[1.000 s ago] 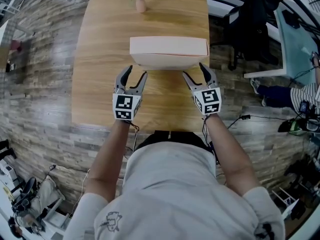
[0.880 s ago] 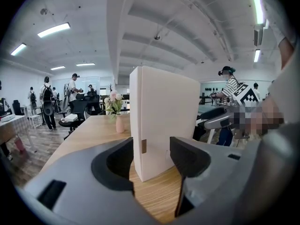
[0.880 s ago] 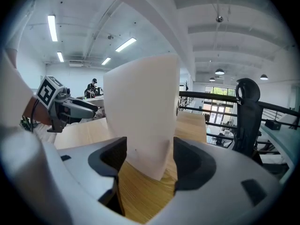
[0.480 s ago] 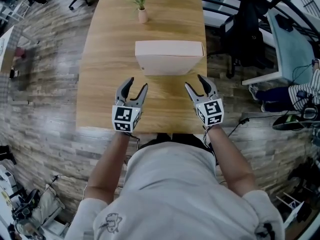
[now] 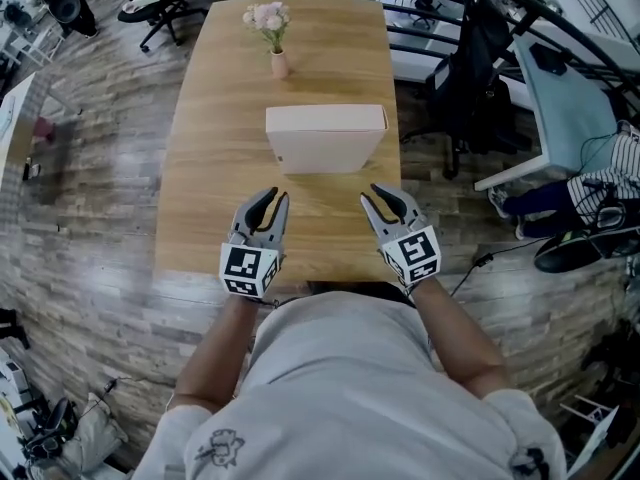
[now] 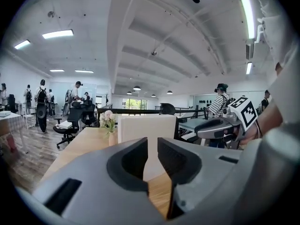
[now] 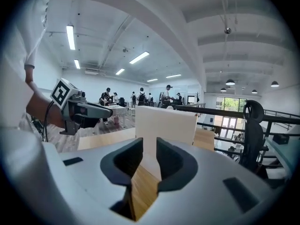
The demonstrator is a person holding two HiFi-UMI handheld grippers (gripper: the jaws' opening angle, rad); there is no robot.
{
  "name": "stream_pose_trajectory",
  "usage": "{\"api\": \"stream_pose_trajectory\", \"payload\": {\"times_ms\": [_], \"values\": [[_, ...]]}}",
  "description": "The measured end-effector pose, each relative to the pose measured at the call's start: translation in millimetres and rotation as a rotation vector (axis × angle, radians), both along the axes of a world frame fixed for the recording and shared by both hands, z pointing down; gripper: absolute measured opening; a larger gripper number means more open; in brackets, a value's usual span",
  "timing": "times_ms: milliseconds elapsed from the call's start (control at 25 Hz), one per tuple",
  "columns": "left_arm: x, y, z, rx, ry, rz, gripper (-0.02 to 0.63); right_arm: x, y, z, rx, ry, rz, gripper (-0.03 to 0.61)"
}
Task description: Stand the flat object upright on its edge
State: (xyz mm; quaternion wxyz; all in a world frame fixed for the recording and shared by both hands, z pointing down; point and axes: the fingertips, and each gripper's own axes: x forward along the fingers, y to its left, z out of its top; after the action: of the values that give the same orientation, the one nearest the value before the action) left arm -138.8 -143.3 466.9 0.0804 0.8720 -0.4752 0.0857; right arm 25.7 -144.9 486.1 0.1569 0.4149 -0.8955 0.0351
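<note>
Box (image 5: pixel 325 138): upright on its edge, mid-counter (image 5: pixel 210 168), long axis crosswise, straight ahead and apart from both grippers.
Left gripper (image 5: pixel 270 200): jaws have just been closing; narrow gap, nothing between.
Right gripper (image 5: pixel 385 200): the same, equally near.

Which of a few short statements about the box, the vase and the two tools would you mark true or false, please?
1. The box stands upright on its edge on the table. True.
2. Both tools grip the box. False: the left tool and the right tool are short of it, and their jaws have just been closing with nothing between them.
3. A vase of flowers stands beyond the box. True.
4. The vase touches the box. False: bare table lies between them.
</note>
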Motion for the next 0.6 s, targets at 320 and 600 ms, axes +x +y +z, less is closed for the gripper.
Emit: {"api": "stream_pose_trajectory", "payload": {"times_ms": [320, 600], "values": [[28, 29, -37, 0.033, 0.012, -0.015, 0.014, 7, 29, -37, 0.043, -0.039, -0.081, 0.011], [59, 62, -42, 0.027, 0.006, -0.06, 0.006, 39, 53, -42, 0.026, -0.047, -0.146, 0.005]]}}
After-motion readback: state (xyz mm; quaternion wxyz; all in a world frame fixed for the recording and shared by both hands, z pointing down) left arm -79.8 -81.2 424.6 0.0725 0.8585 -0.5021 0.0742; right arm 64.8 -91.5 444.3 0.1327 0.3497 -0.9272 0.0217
